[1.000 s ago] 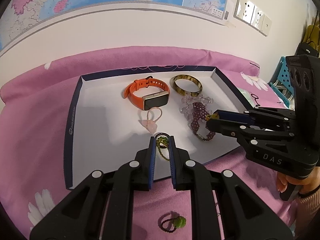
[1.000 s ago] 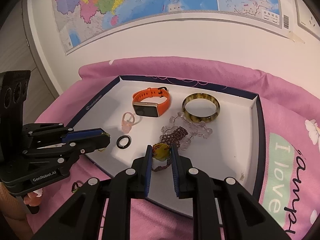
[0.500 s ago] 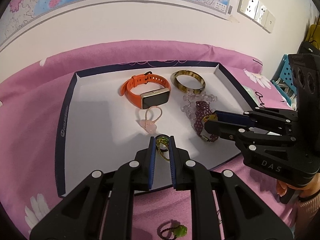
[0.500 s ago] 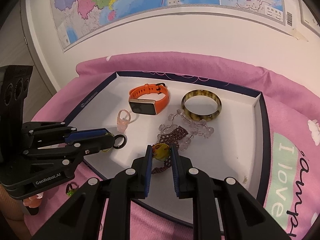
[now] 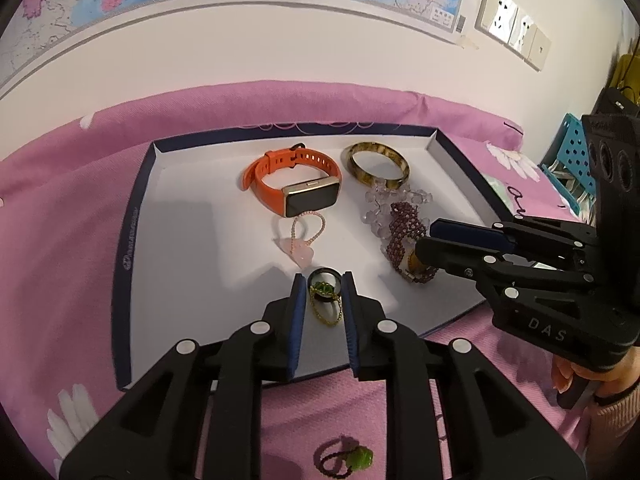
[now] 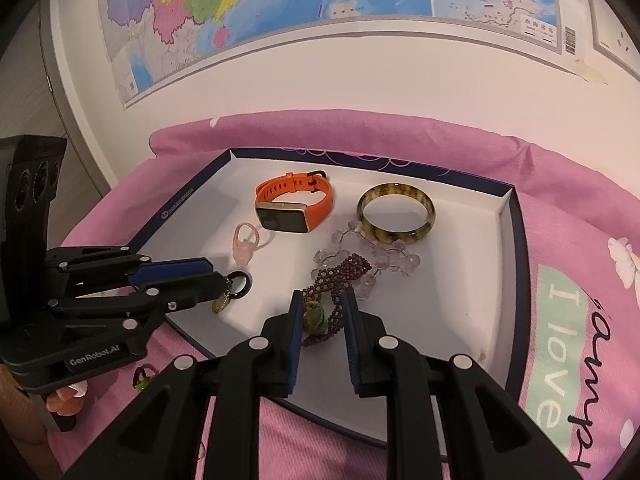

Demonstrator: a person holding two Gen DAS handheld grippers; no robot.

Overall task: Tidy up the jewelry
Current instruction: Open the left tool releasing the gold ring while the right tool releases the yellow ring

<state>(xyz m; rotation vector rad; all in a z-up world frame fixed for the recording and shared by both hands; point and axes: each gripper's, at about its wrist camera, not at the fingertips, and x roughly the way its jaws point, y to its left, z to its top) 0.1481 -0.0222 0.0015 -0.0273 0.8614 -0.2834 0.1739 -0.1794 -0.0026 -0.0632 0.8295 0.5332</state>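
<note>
A white tray [image 5: 192, 240] with a dark rim lies on the pink cloth. In it are an orange smartwatch [image 5: 296, 184], a brown bangle [image 5: 376, 164], a clear bead bracelet [image 5: 384, 204], a pink pendant [image 5: 300, 248] and a black ring [image 5: 326, 276]. My left gripper [image 5: 325, 280] is shut on a green-stone gold chain [image 5: 324, 300] over the tray's front; it also shows in the right wrist view [image 6: 218, 280]. My right gripper [image 6: 322, 300] is shut on the purple bead bracelet [image 6: 340, 276] by its green-brown stone [image 6: 314, 316]; the bracelet's far part rests on the tray.
A green bead on a dark cord [image 5: 348, 458] lies on the pink cloth in front of the tray; it also shows in the right wrist view [image 6: 141, 380]. A white wall with a map [image 6: 280, 8] rises behind. A blue crate [image 5: 576, 160] stands at far right.
Both grippers have moved forward over the tray with their pieces. The left gripper now reaches the black ring. The tray items have not moved.
</note>
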